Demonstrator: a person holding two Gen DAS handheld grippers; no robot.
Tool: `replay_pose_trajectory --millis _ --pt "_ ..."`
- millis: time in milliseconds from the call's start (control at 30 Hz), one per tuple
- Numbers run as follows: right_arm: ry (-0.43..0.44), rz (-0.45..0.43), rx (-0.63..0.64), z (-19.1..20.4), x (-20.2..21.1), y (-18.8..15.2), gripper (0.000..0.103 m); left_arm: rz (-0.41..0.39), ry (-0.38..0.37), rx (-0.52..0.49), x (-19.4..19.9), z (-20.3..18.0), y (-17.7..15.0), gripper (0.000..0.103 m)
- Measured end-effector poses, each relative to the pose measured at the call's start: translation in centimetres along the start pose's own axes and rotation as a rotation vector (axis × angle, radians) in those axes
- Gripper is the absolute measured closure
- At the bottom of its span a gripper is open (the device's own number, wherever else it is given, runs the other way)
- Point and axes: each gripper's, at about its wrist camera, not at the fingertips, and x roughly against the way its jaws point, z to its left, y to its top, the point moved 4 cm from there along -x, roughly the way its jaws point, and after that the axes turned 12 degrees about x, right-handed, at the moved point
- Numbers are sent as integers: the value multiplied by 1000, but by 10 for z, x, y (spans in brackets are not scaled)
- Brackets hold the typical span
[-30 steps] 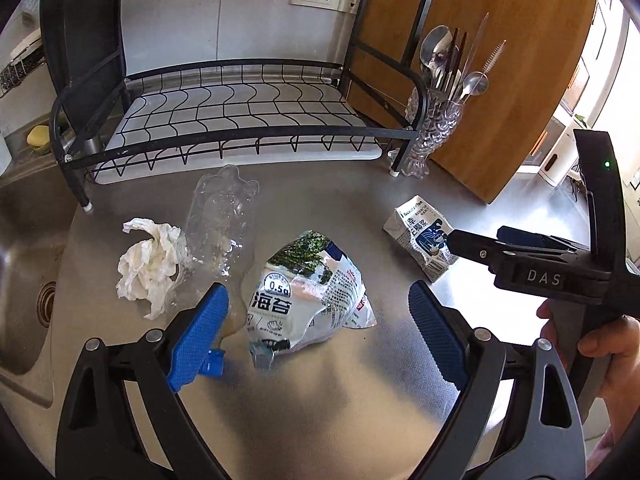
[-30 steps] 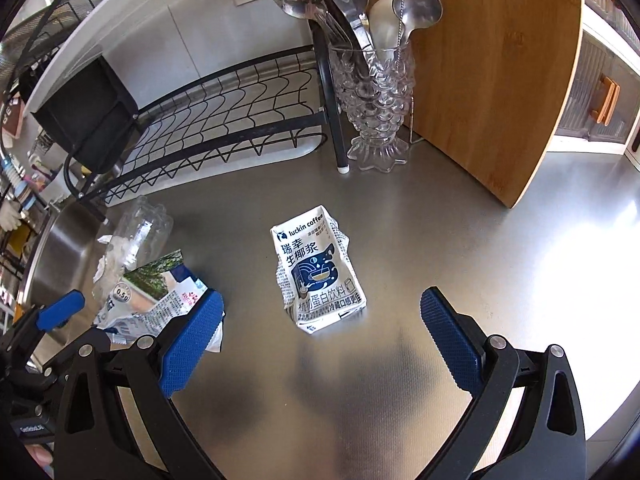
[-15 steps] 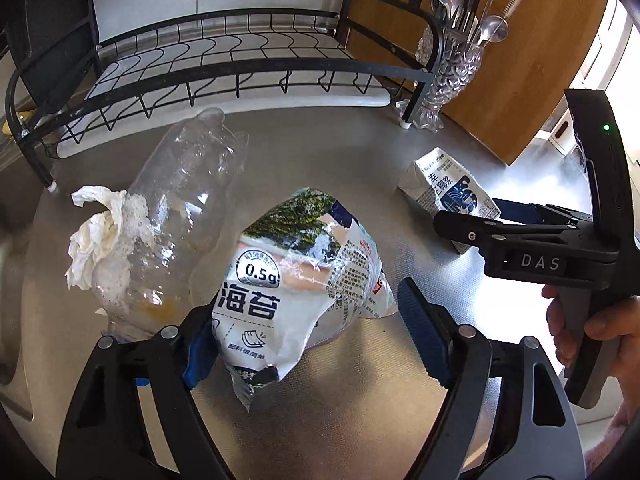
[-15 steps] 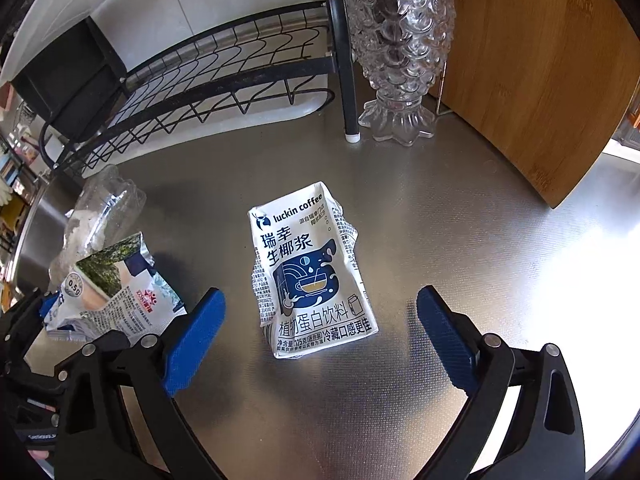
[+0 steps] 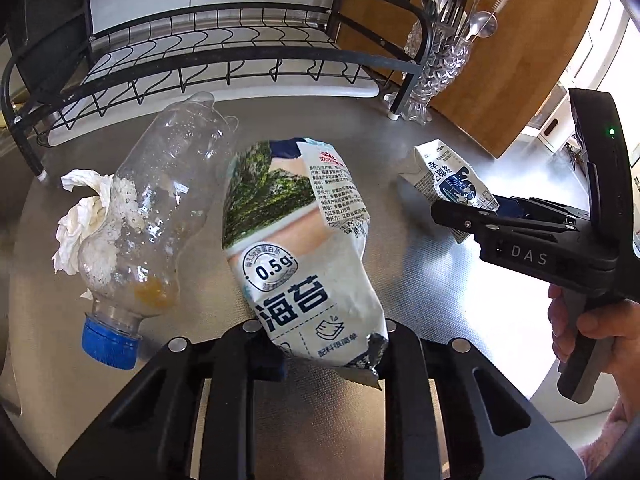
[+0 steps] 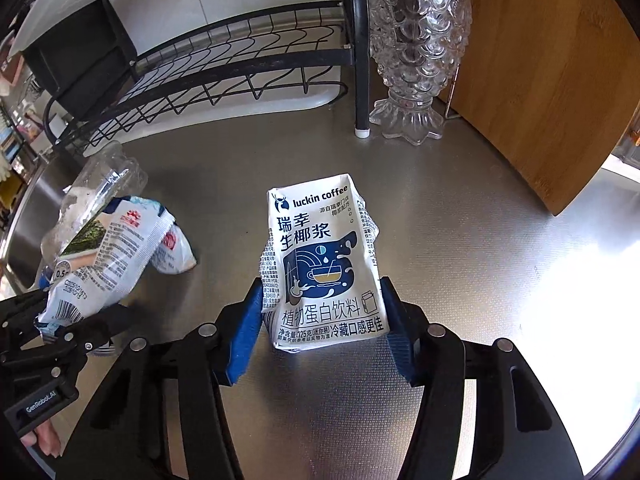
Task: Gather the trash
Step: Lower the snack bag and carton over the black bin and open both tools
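Observation:
My left gripper (image 5: 328, 344) is shut on the near end of a white seaweed snack bag (image 5: 296, 240), which also shows in the right wrist view (image 6: 108, 256). My right gripper (image 6: 320, 320) is shut on a crumpled white luckin coffee drink carton (image 6: 324, 260); the carton also shows in the left wrist view (image 5: 448, 176). A crushed clear plastic bottle (image 5: 160, 208) with a blue cap lies left of the bag. A crumpled white tissue (image 5: 80, 216) lies behind the bottle.
All lies on a steel counter (image 6: 460, 220). A black wire dish rack (image 5: 224, 48) stands at the back. A glass cutlery holder (image 6: 412, 60) stands right of it, before a wooden board (image 6: 560, 80). A sink edge (image 6: 24, 216) is at the far left.
Both grippers moved forward and closed: the left onto the seaweed bag, the right onto the drink carton. Both were open one second ago.

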Motion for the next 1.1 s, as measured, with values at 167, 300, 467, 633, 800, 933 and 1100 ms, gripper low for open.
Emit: replay_pose_trajectory --millis 167,300,467,633,800,933,1100 --pt "0 -34 -18 2 23 -7 46 -37 -10 -17 26 -5 -8 86" --pt "0 -69 -32 13 48 -16 46 -60 -17 -26 53 -7 -26 86" --pt "8 -110 -36 40 85 -38 46 -91 -7 -28 93 0 -64 86" --pt "19 -138 -23 78 118 -71 46 -111 2 -23 136 12 -113 86" --pt "34 -147 -6 120 146 -112 46 -98 8 -8 163 28 -164 86" --pt "53 -124 -4 148 154 -149 46 -61 8 13 168 41 -207 86" --pt "75 -53 -7 172 143 -193 46 5 6 50 154 58 -252 86"
